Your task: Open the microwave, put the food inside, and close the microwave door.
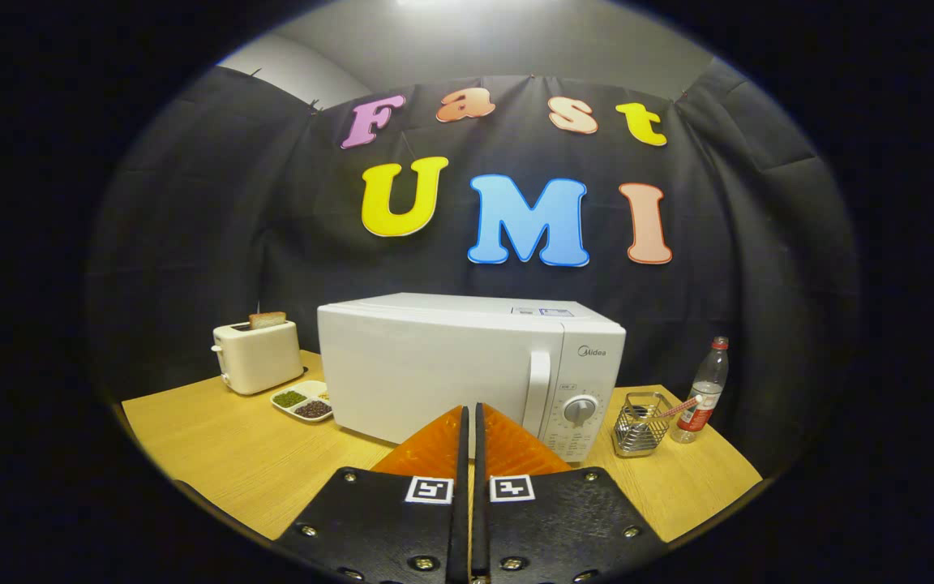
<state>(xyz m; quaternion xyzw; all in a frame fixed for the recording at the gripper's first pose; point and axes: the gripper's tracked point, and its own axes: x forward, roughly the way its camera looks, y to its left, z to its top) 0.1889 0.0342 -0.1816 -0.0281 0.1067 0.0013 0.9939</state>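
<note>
The tool [471, 418] at the bottom middle is closed tight and holds nothing. The microwave [467, 361] door is still shut, so opening comes first. I think the tool must open and reach the handle [537, 389].

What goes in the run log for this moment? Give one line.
stage: approach | gripper: shut, empty, short of white microwave | microwave door: closed | vertical white door handle: untouched, just beyond fingers

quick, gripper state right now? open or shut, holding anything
gripper: shut, fingers together with nothing between them, pointing at the closed white microwave just ahead.
</note>
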